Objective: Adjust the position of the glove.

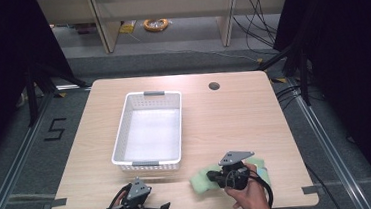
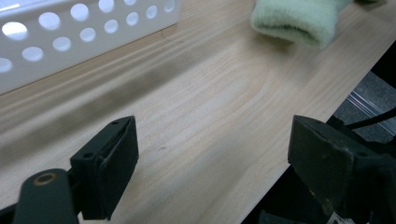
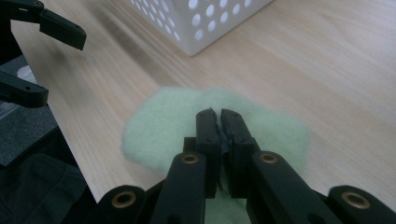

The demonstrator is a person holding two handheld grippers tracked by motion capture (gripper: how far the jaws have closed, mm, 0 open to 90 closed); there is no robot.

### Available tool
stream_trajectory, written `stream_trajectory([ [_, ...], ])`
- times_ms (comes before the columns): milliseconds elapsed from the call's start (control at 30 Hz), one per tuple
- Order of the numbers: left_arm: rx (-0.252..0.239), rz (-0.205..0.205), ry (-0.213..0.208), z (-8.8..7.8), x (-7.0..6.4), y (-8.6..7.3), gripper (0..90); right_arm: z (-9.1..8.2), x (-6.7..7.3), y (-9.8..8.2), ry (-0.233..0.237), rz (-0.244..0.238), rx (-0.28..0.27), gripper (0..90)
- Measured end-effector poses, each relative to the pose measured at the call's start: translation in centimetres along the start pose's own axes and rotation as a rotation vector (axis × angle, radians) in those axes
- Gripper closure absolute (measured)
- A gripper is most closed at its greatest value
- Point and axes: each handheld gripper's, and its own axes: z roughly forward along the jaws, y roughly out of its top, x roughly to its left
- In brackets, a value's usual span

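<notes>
In the high view, a white perforated basket (image 1: 148, 130) is seen standing on the wooden counter (image 1: 224, 116), left of centre. A pale green fuzzy cloth (image 1: 203, 179) lies at the near edge, right of the basket's near right corner. The right claw (image 1: 213, 176) is held over it by a hand (image 1: 250, 192), pointing left. The left claw (image 1: 159, 208) is held at the near edge, well apart from the cloth, also pointing right.

In the left gripper view, the left claw (image 2: 212, 161) is shown with its jaws wide apart and nothing between them, above bare counter (image 2: 196, 107). The basket (image 2: 70, 37) is seen far left, the cloth (image 2: 296, 21) far right.

In the right gripper view, the right claw (image 3: 219, 123) is seen with its jaws brought together, a thin fold of the cloth (image 3: 159, 123) apparently pinched between them. The basket (image 3: 205, 18) stands beyond, and the left claw (image 3: 37, 56) is seen open at the far left.
</notes>
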Motion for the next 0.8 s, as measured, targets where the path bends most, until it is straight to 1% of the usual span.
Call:
stream_trajectory([
  [33,0.000,0.000,0.000,0.0,0.0,0.0,15.9,0.0,0.0,0.0,0.000,0.000,0.000,87.0],
  [67,0.002,0.003,0.000,0.0,0.0,0.0,15.9,0.2,0.1,-0.3,-0.003,0.014,-0.004,86.7],
  [100,0.002,0.003,0.000,0.0,0.0,0.0,15.9,0.2,0.1,-0.3,-0.003,0.014,-0.004,86.7],
  [133,-0.006,0.020,0.003,0.0,0.0,0.0,15.9,0.4,0.3,-0.6,0.000,0.025,-0.003,86.6],
  [167,-0.006,0.020,0.003,0.0,0.0,0.0,15.9,0.4,0.3,-0.6,0.000,0.025,-0.003,86.6],
  [200,-0.006,0.018,0.003,0.0,0.0,0.0,16.0,0.8,0.4,-0.8,0.006,0.022,0.013,86.6],
  [300,-0.002,0.018,0.002,0.0,0.0,0.0,15.9,1.2,0.7,-1.0,-0.001,0.016,0.002,86.4],
  [333,-0.008,0.017,0.006,0.0,0.0,0.0,15.9,1.1,1.0,-1.1,-0.002,0.006,0.029,85.5],
  [367,-0.008,0.017,0.006,0.0,0.0,0.0,15.9,1.1,1.0,-1.1,-0.002,0.006,0.029,85.5],
  [400,-0.008,0.016,0.006,0.0,0.0,0.0,15.9,1.3,1.2,-1.2,-0.007,0.004,0.005,85.1],
  [433,-0.009,0.019,0.010,0.1,-0.1,0.0,15.9,1.1,1.4,-1.2,-0.010,0.006,0.034,83.6],
  [467,-0.013,0.019,0.012,0.1,-0.1,-0.1,15.9,1.1,1.5,-1.3,-0.018,-0.001,0.033,81.7],
  [500,0.005,0.020,0.002,0.0,0.0,0.0,15.9,1.3,1.6,-1.5,-0.029,0.004,0.006,79.8],
  [533,0.005,0.030,0.013,0.1,0.0,-0.1,15.9,1.2,1.8,-1.9,-0.033,0.021,0.019,75.8],
  [567,0.005,0.030,0.013,0.1,0.0,-0.1,15.9,1.2,1.8,-1.9,-0.033,0.021,0.019,75.8],
  [600,0.002,0.005,0.001,0.1,-0.2,-0.1,15.9,1.0,1.9,-2.1,-0.036,0.041,0.050,71.1],
  [633,0.012,0.008,-0.001,0.1,-0.1,0.0,16.0,1.1,2.0,-2.2,-0.031,0.043,0.029,69.2],
  [667,-0.002,0.001,0.000,0.3,-0.2,-0.1,15.9,0.9,2.0,-2.2,-0.025,0.027,0.043,66.7],
  [700,-0.002,0.001,0.000,0.3,-0.2,-0.1,15.9,0.9,2.0,-2.2,-0.025,0.027,0.043,66.7],
  [733,-0.004,0.002,0.007,0.3,-0.2,-0.1,15.9,0.9,2.1,-2.2,-0.021,0.021,0.002,65.3],
  [767,0.001,0.008,0.003,0.3,-0.1,-0.1,16.0,0.4,2.1,-2.0,-0.019,0.017,0.020,63.7],
  [800,0.004,0.031,0.007,0.2,-0.1,-0.1,15.9,-0.3,1.5,-1.7,-0.040,-0.019,-0.022,61.0],
])
